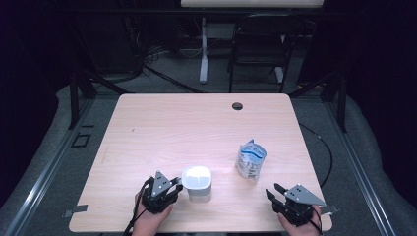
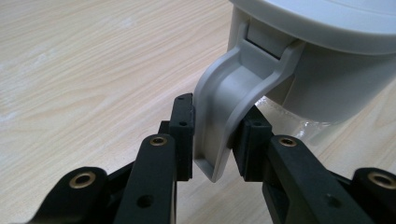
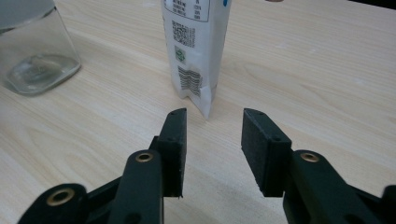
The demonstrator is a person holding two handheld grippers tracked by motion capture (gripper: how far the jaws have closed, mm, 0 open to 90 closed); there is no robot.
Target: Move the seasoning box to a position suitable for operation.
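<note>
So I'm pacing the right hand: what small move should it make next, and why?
Probably ease the right gripper forward to the pouch. Its jaws stand open with nothing between them, just short of the upright pouch, while the left gripper already clamps the jar's handle, steadying the jar.

Bare table (image 1: 162,123) fills the upper and left parts of the high view, open for passage. The lidded jar (image 1: 197,183) at lower centre and the pouch (image 1: 251,160) right of it stand well apart, leaving an open lane between them.
</note>
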